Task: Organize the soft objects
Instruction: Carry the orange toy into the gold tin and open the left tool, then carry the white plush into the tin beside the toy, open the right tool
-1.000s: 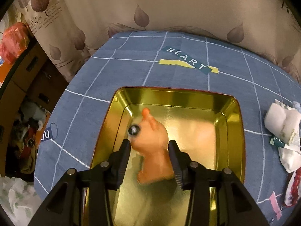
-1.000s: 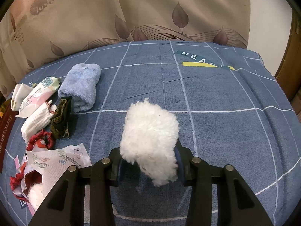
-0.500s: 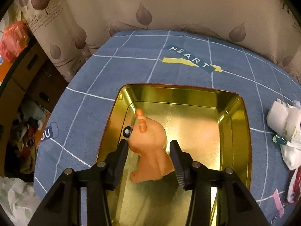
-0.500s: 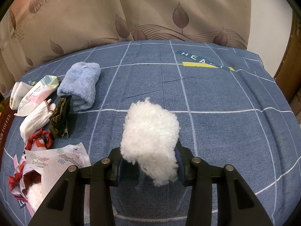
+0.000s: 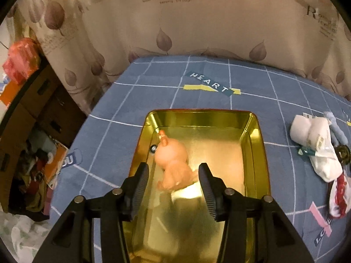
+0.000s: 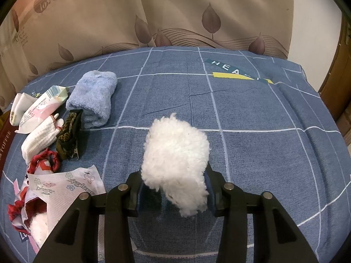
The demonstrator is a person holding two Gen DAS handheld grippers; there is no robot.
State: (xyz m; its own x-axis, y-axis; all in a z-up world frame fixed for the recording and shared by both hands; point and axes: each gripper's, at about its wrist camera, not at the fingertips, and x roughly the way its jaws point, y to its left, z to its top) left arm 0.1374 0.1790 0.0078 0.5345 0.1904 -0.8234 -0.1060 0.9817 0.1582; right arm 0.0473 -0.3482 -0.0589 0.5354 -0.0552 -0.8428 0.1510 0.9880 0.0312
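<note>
Left wrist: one orange toy [image 5: 173, 164], one tray [image 5: 256, 140].

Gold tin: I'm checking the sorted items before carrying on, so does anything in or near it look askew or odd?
The orange toy lies tipped on its side in the gold tin, crowded against the tin's left wall, not centred. The open left gripper has just widened and no longer touches it. Nothing looks spilled or damaged.

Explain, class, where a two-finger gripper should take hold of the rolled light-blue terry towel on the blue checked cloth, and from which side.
Grip the rolled light-blue terry towel across its middle, coming from above, one finger on each long flank. It lies as a soft cylinder, so squeezing across the roll probably keeps it wound. Its near-left end touches a dark patterned cloth piece, so stay clear of that end.
</note>
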